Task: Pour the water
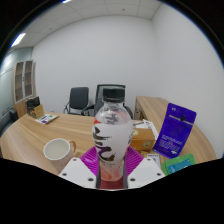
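Step in hand: we judge that we are carrying the bottle toward the cup before the tilt; nothing is flowing yet.
How to do it well: we would bring the neck over the cup's mouth first, then tip slowly leftward, so the stream lands inside and not on the table.
Cup (58, 152): a pale cup standing upright on the table, left of the tool and a little ahead of it, apart from the bottle; we see a light inner wall, and we cannot tell whether anything is in it.
Table (30, 138): a light wooden top carrying the cup, with some small things at its far left that we cannot make out.
Bottle (111, 128): a clear plastic bottle with a dark printed label, upright between the fingers and rising just ahead of them; its top looks pale, and we cannot tell whether a cap is on, which we would check before tipping. The level of water inside is not readable to us.
Tool (111, 172): its fingers are closed in on the bottle's lower body, the pink pads (92, 158) pressing it from both sides, so we take it as firmly held.
Box (144, 136): a cardboard box on the table just right of the bottle, contents hidden.
Purple bag (177, 128): stands upright farther right, well clear of our pouring path.
Risk: we would keep the squeeze gentle, since a soft bottle can buckle and spill.
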`<state>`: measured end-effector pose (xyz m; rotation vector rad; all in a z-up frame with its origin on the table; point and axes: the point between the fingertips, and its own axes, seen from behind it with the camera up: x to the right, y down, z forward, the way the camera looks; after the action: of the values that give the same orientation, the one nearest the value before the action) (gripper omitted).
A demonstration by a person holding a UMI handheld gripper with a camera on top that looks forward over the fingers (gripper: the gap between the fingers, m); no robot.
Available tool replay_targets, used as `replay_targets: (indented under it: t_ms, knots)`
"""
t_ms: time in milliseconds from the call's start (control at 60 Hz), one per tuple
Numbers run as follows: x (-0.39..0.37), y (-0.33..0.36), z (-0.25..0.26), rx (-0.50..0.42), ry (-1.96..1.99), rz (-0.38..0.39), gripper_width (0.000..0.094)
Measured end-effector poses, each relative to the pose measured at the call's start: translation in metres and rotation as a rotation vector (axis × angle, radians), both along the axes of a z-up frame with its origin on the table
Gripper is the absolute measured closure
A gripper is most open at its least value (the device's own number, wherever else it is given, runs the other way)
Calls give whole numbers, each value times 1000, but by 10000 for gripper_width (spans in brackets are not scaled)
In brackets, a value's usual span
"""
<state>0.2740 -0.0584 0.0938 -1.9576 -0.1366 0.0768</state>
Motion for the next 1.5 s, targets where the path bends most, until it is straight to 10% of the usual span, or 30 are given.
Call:
replay_targets:
  t_ms: [367,483,1500]
  knots:
    - [8,-10,-34,-6,41,-16,435]
    - [11,-24,-49,-132,47,-44,67]
    - [-141,-345,108,-193,-115,-197,80]
